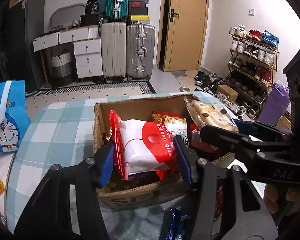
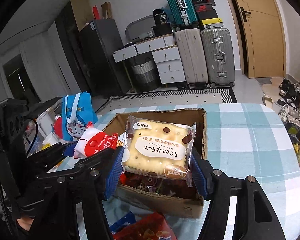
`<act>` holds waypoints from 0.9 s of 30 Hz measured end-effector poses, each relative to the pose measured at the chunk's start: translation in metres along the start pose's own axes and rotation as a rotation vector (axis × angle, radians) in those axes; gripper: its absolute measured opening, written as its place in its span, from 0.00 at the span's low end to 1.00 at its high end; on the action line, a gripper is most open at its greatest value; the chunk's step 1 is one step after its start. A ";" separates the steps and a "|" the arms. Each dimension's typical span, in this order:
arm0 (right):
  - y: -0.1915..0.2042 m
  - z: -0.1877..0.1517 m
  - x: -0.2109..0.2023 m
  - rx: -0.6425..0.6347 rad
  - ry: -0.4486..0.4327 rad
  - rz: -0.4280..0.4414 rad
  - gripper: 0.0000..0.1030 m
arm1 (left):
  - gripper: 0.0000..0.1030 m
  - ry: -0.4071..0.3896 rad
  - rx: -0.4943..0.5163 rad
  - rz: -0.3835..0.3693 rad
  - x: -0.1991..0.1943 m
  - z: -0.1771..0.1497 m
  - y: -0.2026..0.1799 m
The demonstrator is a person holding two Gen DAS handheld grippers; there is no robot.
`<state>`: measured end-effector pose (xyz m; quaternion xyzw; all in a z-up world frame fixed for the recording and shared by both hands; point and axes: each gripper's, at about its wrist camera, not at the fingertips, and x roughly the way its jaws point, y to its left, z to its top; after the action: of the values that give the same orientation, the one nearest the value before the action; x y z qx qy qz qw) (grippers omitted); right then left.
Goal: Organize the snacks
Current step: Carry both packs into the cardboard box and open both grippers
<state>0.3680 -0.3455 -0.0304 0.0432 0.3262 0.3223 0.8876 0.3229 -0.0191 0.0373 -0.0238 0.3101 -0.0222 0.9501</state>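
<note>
Two snack packets hang over the cardboard box (image 1: 130,108) at once, one in each pair of tongs, which suggests both are about to be dropped in together. The left tongs (image 1: 144,160) are clamped on a red-and-white packet (image 1: 144,148), their blue pads pressing its two sides so it stands on edge above the near half of the box. The right tongs (image 2: 158,166) are closed on a clear-wrapped cracker cake (image 2: 160,150), held flat and face up by its side edges over the box's opening; in the left wrist view the same cake (image 1: 210,116) sits over the box's right corner. Gripping by the edges likely keeps the soft contents from being crushed.

Several wrappers already lie inside the box, among them a gold-and-red one (image 1: 168,118) behind the red-and-white packet, so the box seems to be the gathering place. It rests on a desk covered in a blue checked cloth (image 2: 250,136). More snacks wait on the cloth in front of the box: a blue packet (image 1: 176,226) and a red bag (image 2: 148,228). A blue cartoon gift bag (image 2: 78,116) stands off to the left, well apart from the box, and plays no evident part.
</note>
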 end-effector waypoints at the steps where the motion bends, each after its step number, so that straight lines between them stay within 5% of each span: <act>1: -0.001 -0.001 0.002 0.002 0.004 0.001 0.62 | 0.51 0.002 -0.001 -0.003 0.003 0.000 0.000; 14: -0.007 -0.005 0.010 -0.006 0.008 -0.001 0.63 | 0.52 0.049 -0.016 -0.009 0.033 -0.002 0.003; 17: -0.002 -0.006 0.003 -0.029 -0.006 -0.020 0.68 | 0.63 0.040 0.002 0.010 0.028 -0.004 0.002; 19: 0.000 -0.009 -0.005 -0.037 -0.028 -0.035 0.80 | 0.83 0.017 0.008 0.015 0.019 -0.007 0.002; 24: 0.001 -0.010 -0.026 -0.052 -0.058 -0.062 0.91 | 0.84 0.016 -0.007 0.012 0.001 -0.011 0.004; 27: -0.002 -0.012 -0.038 -0.038 -0.059 -0.069 0.99 | 0.93 0.004 -0.025 0.020 -0.016 -0.018 0.010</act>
<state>0.3396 -0.3712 -0.0191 0.0245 0.2950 0.2960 0.9082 0.2992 -0.0086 0.0315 -0.0326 0.3126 -0.0090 0.9493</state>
